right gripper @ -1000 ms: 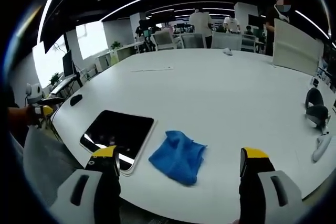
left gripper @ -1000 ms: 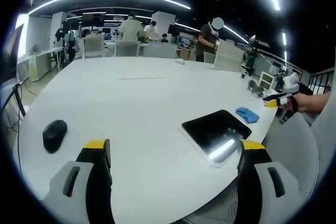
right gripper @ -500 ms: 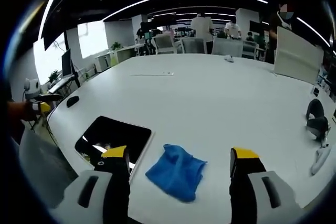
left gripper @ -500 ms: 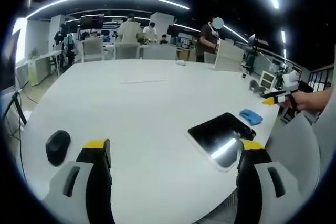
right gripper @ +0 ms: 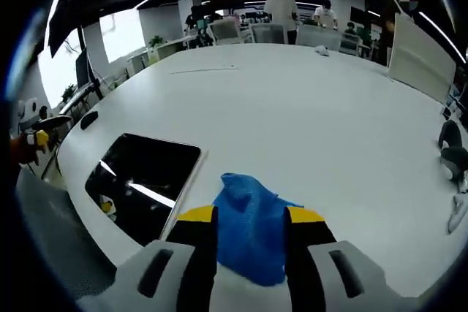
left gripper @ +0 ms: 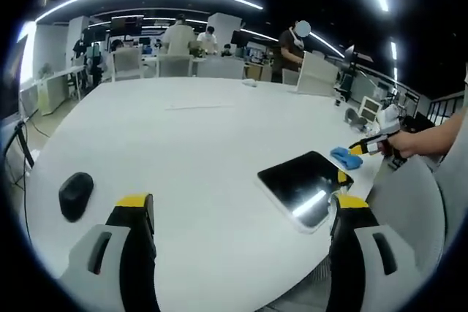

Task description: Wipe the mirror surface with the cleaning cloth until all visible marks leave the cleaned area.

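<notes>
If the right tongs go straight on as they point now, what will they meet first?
The blue cloth. It lies on the white table between the tips of the right tongs, which look nearly closed around it. Contact cannot be judged; the mirror lies off to the side.

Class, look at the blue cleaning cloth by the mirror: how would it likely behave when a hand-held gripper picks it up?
The cleaning cloth lies crumpled in soft folds, so it would probably droop and hang limp. It looks thin, so likely light. Pushed across the smooth white table, it may bunch rather than slide whole.
</notes>
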A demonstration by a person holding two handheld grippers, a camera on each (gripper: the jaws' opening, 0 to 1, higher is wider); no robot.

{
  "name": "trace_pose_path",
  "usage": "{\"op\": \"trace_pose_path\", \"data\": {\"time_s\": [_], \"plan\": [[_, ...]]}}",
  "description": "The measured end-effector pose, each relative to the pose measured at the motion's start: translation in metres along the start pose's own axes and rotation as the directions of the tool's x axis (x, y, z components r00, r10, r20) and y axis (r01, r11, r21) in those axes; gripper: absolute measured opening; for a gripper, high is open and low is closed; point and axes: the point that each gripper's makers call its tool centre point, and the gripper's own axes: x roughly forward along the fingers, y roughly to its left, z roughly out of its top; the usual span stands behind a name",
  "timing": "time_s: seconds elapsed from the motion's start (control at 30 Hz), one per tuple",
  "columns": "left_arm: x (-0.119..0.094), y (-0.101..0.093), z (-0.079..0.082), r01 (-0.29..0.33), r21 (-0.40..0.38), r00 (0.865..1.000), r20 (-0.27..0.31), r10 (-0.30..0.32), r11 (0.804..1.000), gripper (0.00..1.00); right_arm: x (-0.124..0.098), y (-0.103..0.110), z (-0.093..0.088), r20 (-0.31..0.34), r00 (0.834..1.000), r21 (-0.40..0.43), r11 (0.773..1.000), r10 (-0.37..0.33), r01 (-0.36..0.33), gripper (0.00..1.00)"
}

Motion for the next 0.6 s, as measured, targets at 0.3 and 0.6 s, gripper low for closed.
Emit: {"op": "trace_pose_path", "data": {"time_s": [0.3,0.6], "plan": [[-0.004,0.004,-0.002,-0.014,-0.009,1.0,0.002,0.014,1.0,0.99,0.01,-0.004,-0.002,-0.058,0.998,0.025,0.999,-0.02,0.021,0.14],[-0.001,0.004,0.0,-0.013,-0.01,1.0,0.009,0.013,1.0,0.99,0.012,-0.002,-0.011,-0.108,0.992,-0.047,0.997,-0.059,0.054,0.03]]}}
